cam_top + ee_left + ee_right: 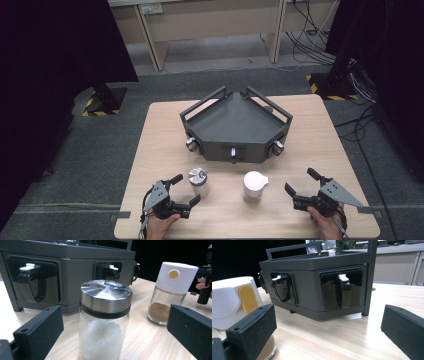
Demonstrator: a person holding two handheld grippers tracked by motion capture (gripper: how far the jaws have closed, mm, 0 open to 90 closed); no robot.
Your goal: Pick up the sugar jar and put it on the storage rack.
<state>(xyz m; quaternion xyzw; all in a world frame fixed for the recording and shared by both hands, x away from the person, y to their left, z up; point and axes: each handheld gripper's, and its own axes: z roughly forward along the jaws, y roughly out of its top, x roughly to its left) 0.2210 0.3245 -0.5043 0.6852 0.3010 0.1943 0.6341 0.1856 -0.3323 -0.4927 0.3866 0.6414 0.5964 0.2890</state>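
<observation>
Your light wood-grain table (160, 125) stands on grey carpeted floor (100, 150). Beyond it you face a beige desk frame with pale legs (155, 45). Black cables (310, 40) trail across the floor at your right, near a yellow-and-black striped stand base (325, 87); another striped base (100, 105) sits left.

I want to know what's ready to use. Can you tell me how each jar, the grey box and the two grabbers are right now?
Steel-lid jar: upright, lid on, part full of white grains, between the left jaws, not touched.
White-cap jar: upright, cap on, a little brown powder at the bottom.
Grey box: sits on the table, top tray bare.
Left gripper: open.
Right gripper: open, holding nothing.
</observation>
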